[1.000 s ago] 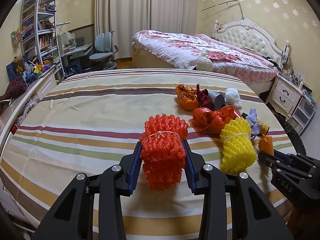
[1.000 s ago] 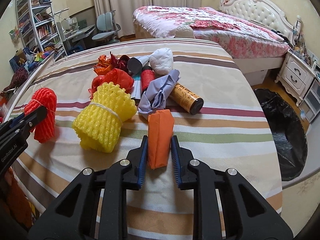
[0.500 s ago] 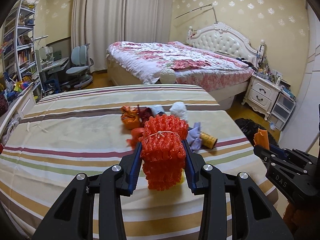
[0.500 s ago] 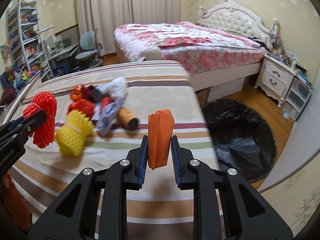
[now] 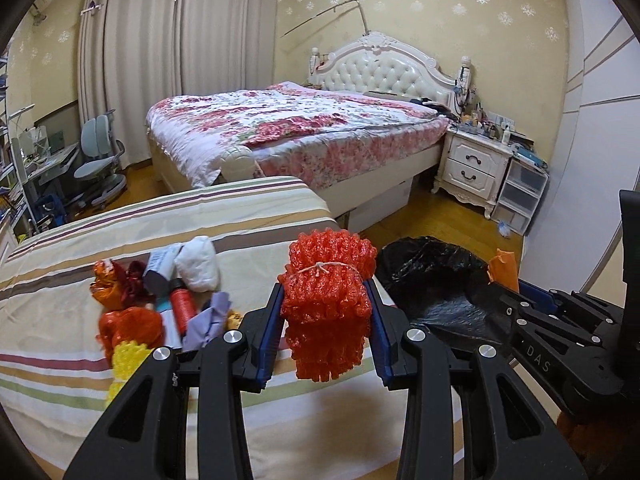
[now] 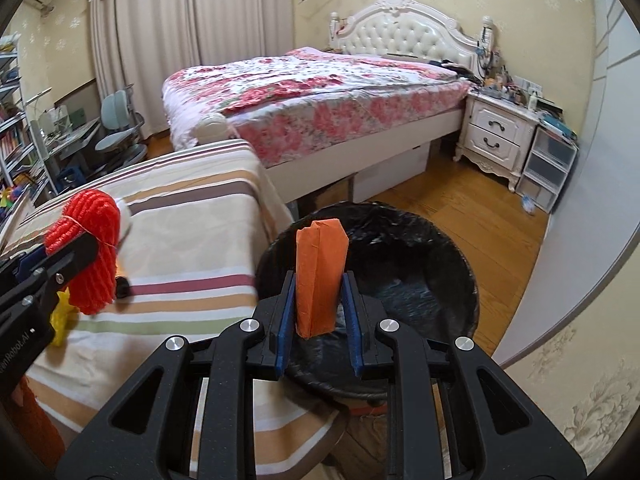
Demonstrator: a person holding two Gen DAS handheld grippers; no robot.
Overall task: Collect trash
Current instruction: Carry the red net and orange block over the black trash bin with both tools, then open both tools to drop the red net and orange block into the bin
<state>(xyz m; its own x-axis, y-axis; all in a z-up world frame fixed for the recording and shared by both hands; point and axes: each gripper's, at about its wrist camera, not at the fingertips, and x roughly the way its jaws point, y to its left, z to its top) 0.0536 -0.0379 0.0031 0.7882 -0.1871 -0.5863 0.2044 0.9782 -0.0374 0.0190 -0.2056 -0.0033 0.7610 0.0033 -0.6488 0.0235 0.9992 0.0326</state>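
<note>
While the right tongs (image 6: 318, 314) clench a flat orange folded paper packet (image 6: 320, 276) above the black-lined trash bin (image 6: 440, 280) at twelve o'clock, the left tongs (image 5: 326, 330) squeeze a red foam net bundle (image 5: 326, 300), seemingly light, soft, best held mid-body, over the striped table (image 5: 120, 380).

Left gripper (image 5: 326, 320): black body, blue pads, on a red-orange foam net (image 5: 326, 300) tied with pale string. Right gripper (image 6: 318, 304): same black/blue, on an orange folded packet (image 6: 320, 276). Bin (image 6: 420, 280) lined in glossy black. Tablecloth (image 5: 240, 216): cream with tan, brown, maroon, green stripes. Pile on it: yellow foam net (image 5: 124, 360), red net bag (image 5: 132, 324), lilac wrapper (image 5: 210, 316), white wad (image 5: 198, 264), orange/dark-red foil (image 5: 112, 288). Bedspread (image 6: 320, 80): white, pink-red floral. Headboard (image 6: 404, 36) white tufted. Walls (image 5: 460, 12) yellow with white motifs. Curtains (image 5: 180, 48) beige-grey. Floor (image 6: 480, 216) honey wood.
</note>
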